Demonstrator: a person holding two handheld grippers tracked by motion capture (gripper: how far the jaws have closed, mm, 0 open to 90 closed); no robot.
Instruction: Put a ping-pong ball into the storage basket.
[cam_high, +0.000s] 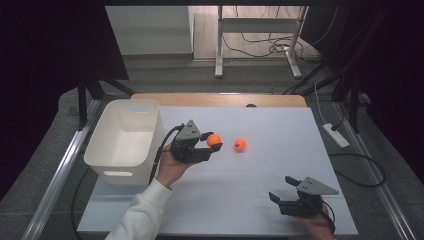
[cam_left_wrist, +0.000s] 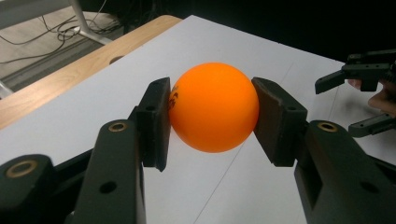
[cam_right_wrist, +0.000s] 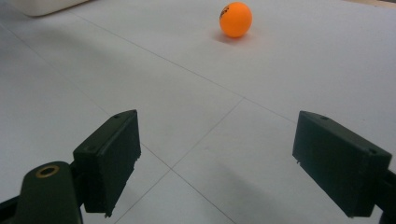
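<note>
An orange ball (cam_high: 214, 140) (cam_left_wrist: 214, 107) is clamped between the two pads of my left gripper (cam_high: 216, 141) (cam_left_wrist: 213, 119), held a little above the white table, just right of the white bin (cam_high: 125, 137). A second orange ball (cam_high: 240, 145) (cam_right_wrist: 235, 19) rests on the table a short way to the right of the held one. My right gripper (cam_high: 281, 190) (cam_right_wrist: 224, 161) sits low near the table's front right with its jaws wide apart and nothing between them; it also shows far off as the right gripper (cam_left_wrist: 348, 102) in the left gripper view.
The white table surface (cam_high: 260, 170) lies over a wooden top whose back edge (cam_high: 220, 99) shows. Cables trail on the floor to the right and behind. A metal rail (cam_high: 60, 170) runs along the left side.
</note>
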